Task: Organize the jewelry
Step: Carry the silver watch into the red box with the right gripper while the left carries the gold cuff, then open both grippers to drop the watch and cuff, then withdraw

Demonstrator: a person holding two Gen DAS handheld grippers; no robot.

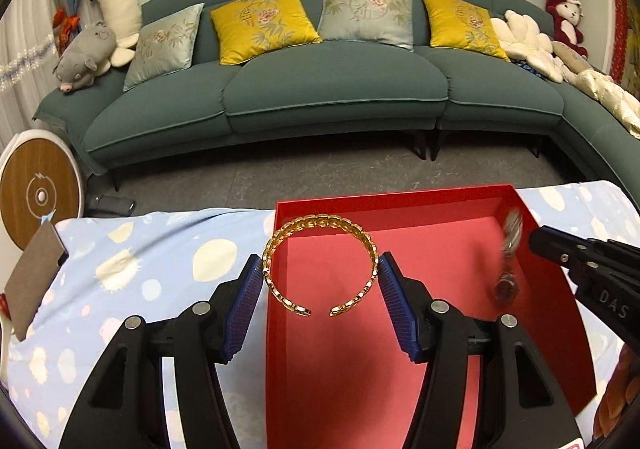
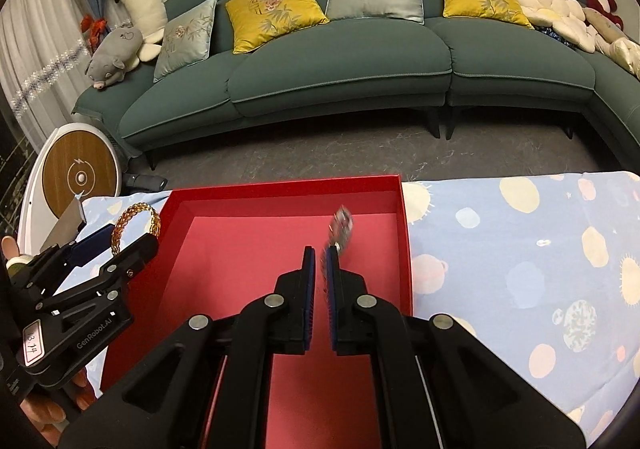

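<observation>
A gold open cuff bracelet [image 1: 320, 263] hangs between the blue pads of my left gripper [image 1: 320, 269], which is shut on its two sides over the left edge of the red box [image 1: 280, 329]. From the right wrist view the same bracelet [image 2: 134, 225] and left gripper [image 2: 116, 245] show at the left, beside the red box [image 2: 404, 249]. My right gripper [image 2: 320, 261] is shut on a silver watch [image 2: 340, 227] that dangles, blurred, above the pink floor of the box. In the left wrist view that watch [image 1: 508, 257] hangs from the right gripper's fingertips [image 1: 544, 245].
The box sits on a light blue cloth with pale dots [image 2: 520, 269] covering the table. Beyond the table's far edge lie dark floor and a long teal sofa [image 1: 320, 89] with cushions and plush toys. A round wooden-faced device [image 1: 36, 193] stands at the left.
</observation>
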